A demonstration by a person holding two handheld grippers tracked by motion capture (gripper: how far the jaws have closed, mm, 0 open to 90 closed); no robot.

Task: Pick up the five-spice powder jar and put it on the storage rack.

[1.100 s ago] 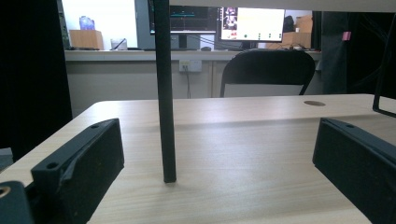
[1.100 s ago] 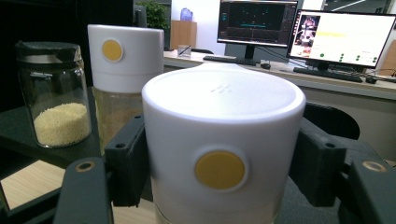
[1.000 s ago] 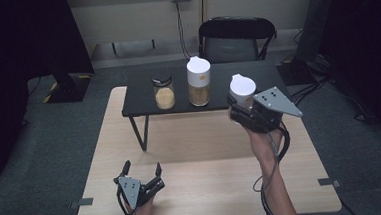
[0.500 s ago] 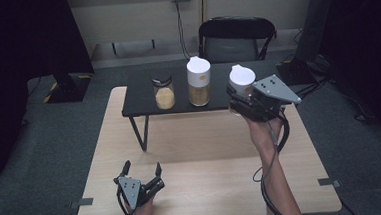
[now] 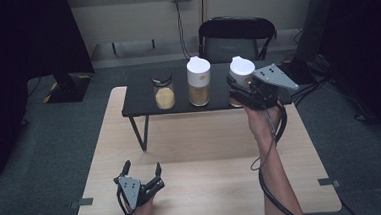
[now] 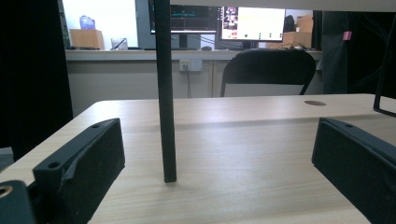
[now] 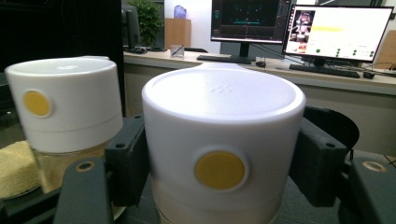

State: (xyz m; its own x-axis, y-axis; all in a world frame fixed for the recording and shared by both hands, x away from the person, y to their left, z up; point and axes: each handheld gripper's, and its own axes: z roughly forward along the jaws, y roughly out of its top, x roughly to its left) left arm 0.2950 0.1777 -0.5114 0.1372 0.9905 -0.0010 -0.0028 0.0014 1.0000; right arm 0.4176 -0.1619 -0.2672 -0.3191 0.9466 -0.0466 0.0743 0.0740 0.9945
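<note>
white-lid jar (image 7: 223, 158) at the right end of the black shelf (image 5: 138, 98), next to its twin (image 5: 199, 81) | right tool (image 5: 245, 91) clamped round it, jaws on both sides, guessing so it stays upright | left tool (image 5: 141, 176) spread wide, holding nothing, parked on the tabletop (image 5: 206, 151) out of the way

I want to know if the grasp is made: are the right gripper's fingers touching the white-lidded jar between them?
Touching. In the right gripper view both fingers press against the sides of the white-lidded jar, with no gap on either side.
</note>
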